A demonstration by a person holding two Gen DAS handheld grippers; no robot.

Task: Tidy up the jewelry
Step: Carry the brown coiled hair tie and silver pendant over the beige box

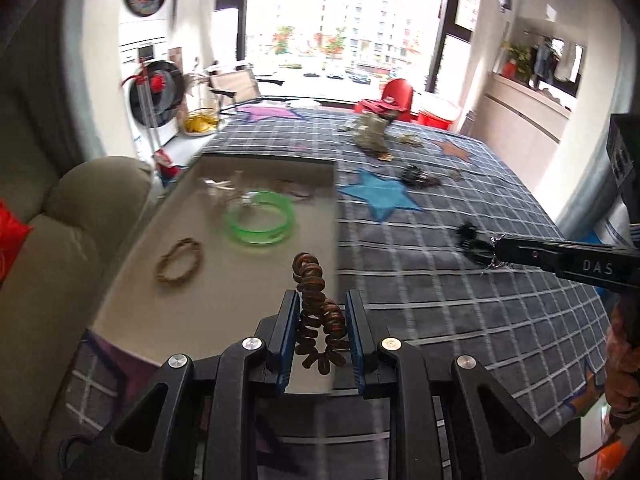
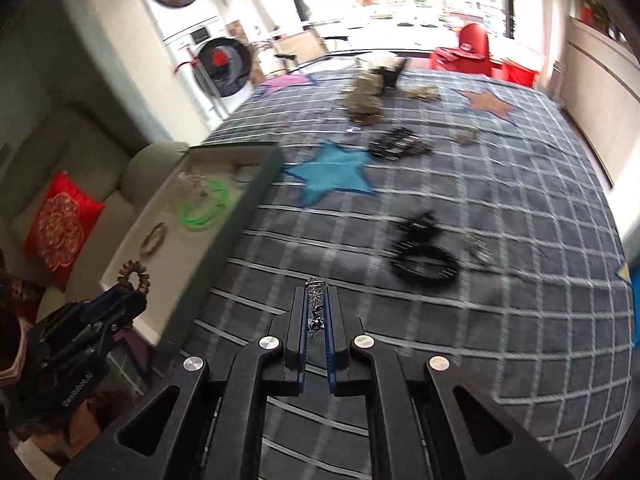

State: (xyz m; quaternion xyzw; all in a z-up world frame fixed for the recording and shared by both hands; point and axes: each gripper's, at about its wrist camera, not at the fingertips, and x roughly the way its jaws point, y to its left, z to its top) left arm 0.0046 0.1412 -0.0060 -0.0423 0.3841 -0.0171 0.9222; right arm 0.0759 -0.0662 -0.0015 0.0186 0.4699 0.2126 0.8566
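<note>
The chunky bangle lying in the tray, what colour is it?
The bangle is bright translucent green, clearest in the left wrist view.

Left gripper (image 1: 322, 308): mine, tilted downward, jaws narrowed and pressing a brown bead bracelet (image 1: 318, 312).
Right gripper (image 2: 317, 304): mine, tilted downward, jaws almost together, pinching a small silver chain piece (image 2: 316, 308).

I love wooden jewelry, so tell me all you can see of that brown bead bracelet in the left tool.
The bracelet is a loop of flat, glossy brown discs, wood or resin by the look, strung close together. It is pinched between the left gripper's blue-lined fingers, part sticking up past the tips, part drooping behind. It hangs over the near end of the tray, touching nothing else.
</note>
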